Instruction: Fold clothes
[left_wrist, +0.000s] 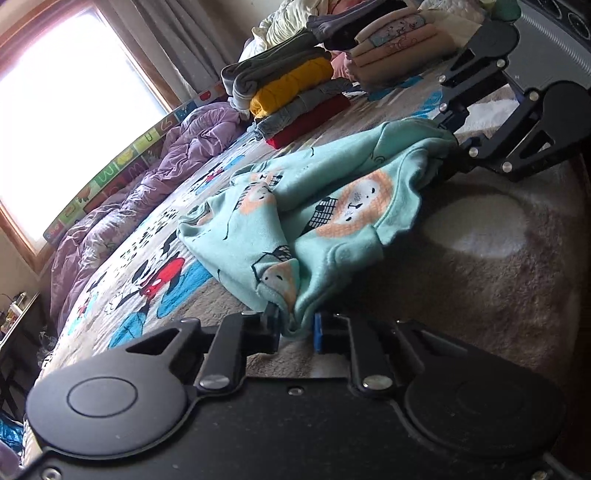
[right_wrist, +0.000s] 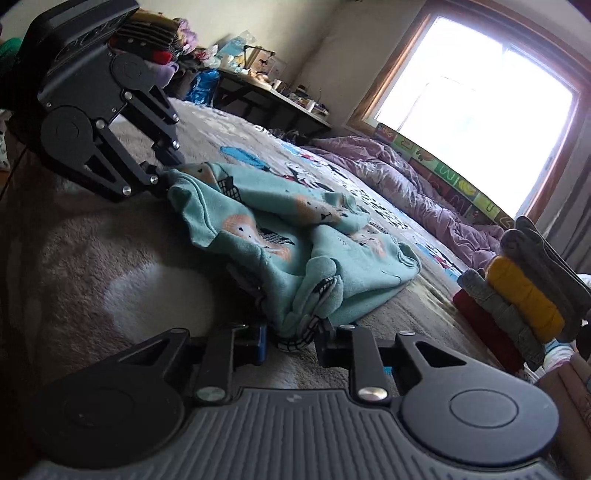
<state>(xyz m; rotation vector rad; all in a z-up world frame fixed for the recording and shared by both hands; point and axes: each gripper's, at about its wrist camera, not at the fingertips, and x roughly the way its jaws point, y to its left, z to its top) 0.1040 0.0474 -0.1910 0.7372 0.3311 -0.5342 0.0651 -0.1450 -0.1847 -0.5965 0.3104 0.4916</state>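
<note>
Two grippers, one garment: my left gripper (left_wrist: 295, 326) is pinched on one bunched edge of the teal printed top (left_wrist: 325, 206), and my right gripper (right_wrist: 291, 338) is nearly closed on another. It lies crumpled mid-frame on the bed cover (left_wrist: 480, 295), unfolded as yet. Folded stacks (left_wrist: 295, 92) sit upper centre; bare cover lower right leaves room to spread it.

The little garment (left_wrist: 332, 206) is mint green, printed with peach-maned lion faces and black grid-lined houses. Beneath it the blanket (left_wrist: 498, 295) is fuzzy tan with a pale white patch — further along, cartoon mice in red, black and bright blue. The quilt (left_wrist: 147, 177) is lilac. The folded stack (left_wrist: 291, 92) runs grey, mustard yellow, grey, deep red.
</note>
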